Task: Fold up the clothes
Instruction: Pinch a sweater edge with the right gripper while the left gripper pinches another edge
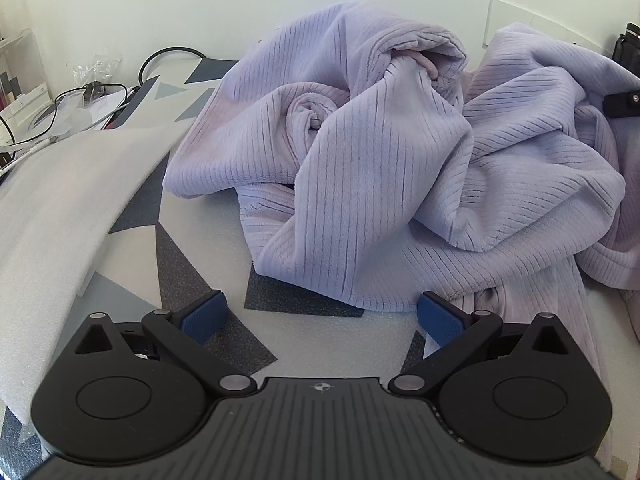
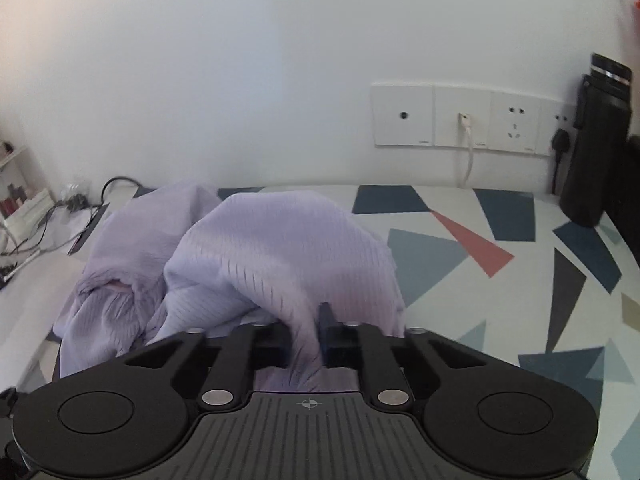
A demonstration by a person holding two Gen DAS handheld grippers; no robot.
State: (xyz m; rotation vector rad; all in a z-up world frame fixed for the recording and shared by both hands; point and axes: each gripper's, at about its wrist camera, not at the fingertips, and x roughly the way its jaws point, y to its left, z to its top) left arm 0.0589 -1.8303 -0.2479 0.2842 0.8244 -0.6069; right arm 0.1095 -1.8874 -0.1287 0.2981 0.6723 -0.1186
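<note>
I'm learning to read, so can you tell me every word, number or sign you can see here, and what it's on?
No words or numbers can be read here.
Wall socket plates: tiny marks along the lower edges, too small to read.
Each tool's body: a small crosshair sign, on the left tool and the right tool.
Box at the far left: coloured shapes only, too blurred to read.
Lilac ribbed garment: no label shows.

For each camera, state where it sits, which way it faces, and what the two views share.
Left wrist: on the left tool, angled down at the crumpled lilac garment on the patterned table; jaws open, empty.
Right wrist: on the right tool, facing the wall sockets; jaws clamp a garment fold.
Shared: garment, table, cables.
</note>
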